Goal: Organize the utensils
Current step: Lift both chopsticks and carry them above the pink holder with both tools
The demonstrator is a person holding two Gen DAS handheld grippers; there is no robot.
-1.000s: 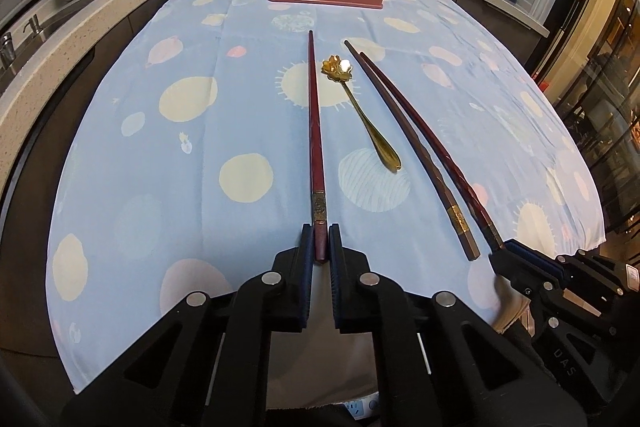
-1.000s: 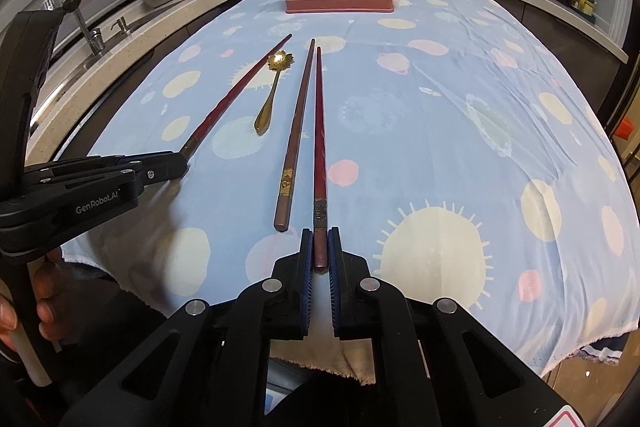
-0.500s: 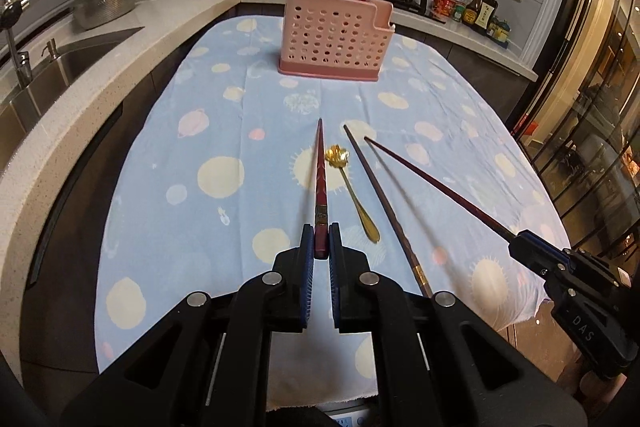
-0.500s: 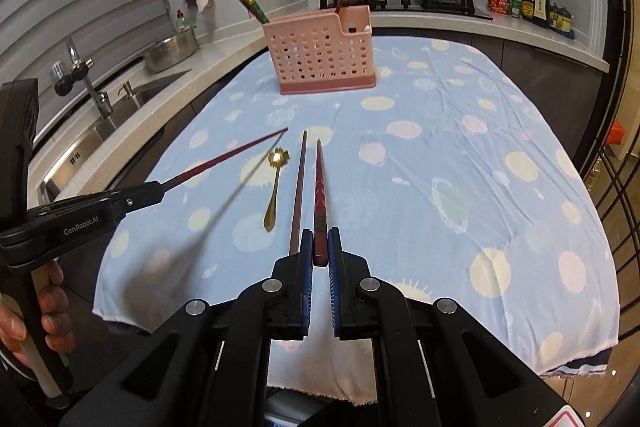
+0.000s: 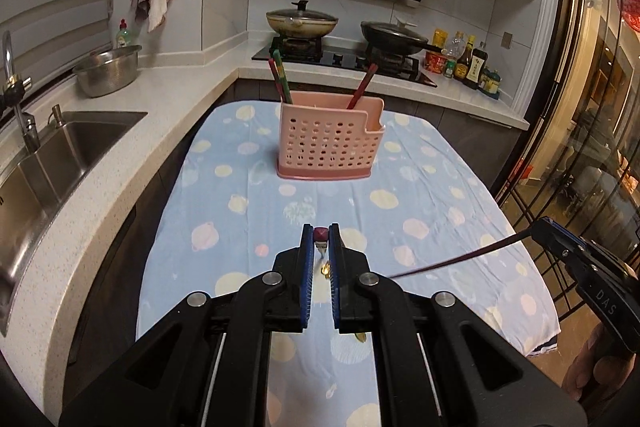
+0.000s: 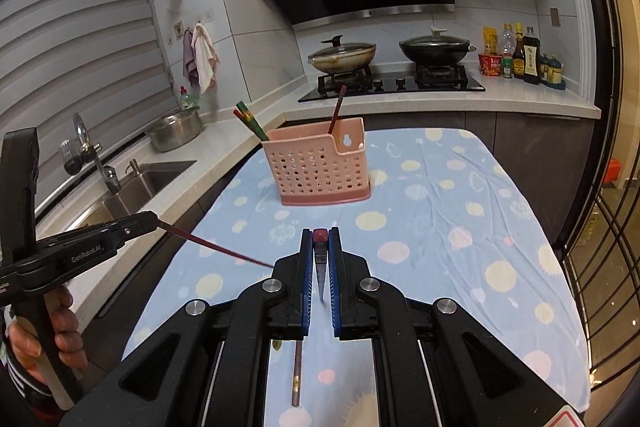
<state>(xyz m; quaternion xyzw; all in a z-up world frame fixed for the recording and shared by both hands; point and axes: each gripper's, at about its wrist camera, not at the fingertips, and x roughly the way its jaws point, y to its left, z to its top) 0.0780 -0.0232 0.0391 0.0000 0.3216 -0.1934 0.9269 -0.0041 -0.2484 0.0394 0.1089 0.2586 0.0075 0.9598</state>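
Two chopsticks (image 5: 320, 233) held; holder (image 5: 330, 140) has perhaps three.

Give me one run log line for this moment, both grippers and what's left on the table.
left gripper: shut on red chopstick | right gripper: shut on second red chopstick | pink holder: ahead | tablecloth: brown chopstick, gold spoon
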